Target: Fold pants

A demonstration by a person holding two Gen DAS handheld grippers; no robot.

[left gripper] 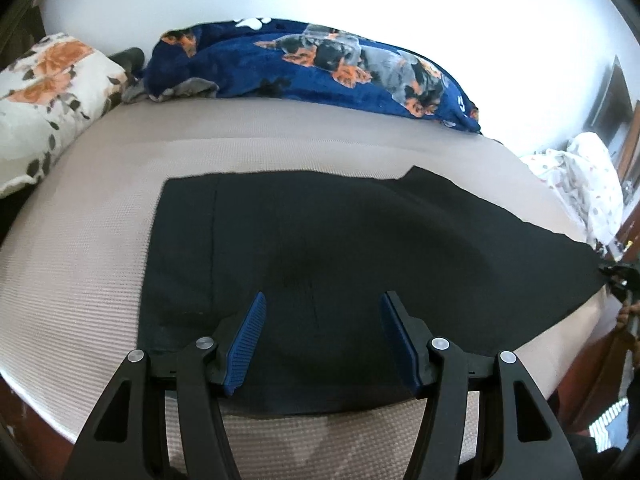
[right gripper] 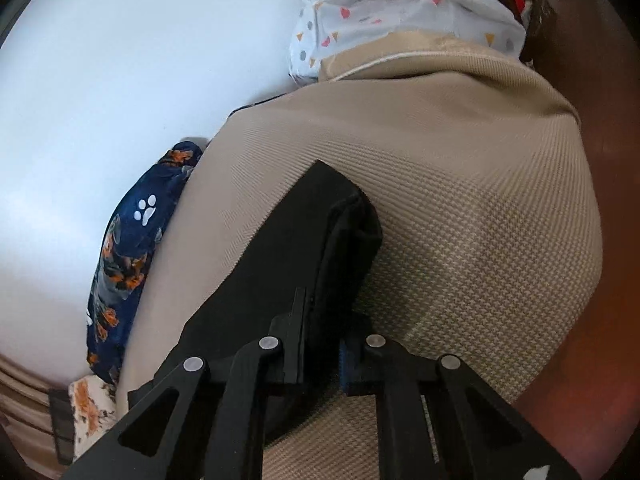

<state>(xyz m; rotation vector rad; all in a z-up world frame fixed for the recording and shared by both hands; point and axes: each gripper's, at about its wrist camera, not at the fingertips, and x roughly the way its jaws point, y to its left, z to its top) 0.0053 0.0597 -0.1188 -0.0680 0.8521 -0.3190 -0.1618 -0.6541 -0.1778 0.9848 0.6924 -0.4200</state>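
Right gripper [right gripper: 320, 320] clamps pants [right gripper: 280, 248]; left gripper [left gripper: 322, 320] gapes above.

The bed [left gripper: 100, 248] is covered in a beige woven sheet, and black pants [left gripper: 320, 240] lie spread flat across the middle of it. Along the wall side rests a navy blanket [left gripper: 320, 76] printed with dogs and paw marks, with a floral pillow [left gripper: 48, 96] beside it. At the other end, a white spotted cloth [right gripper: 380, 4] is bunched up, seemingly on the mattress edge.
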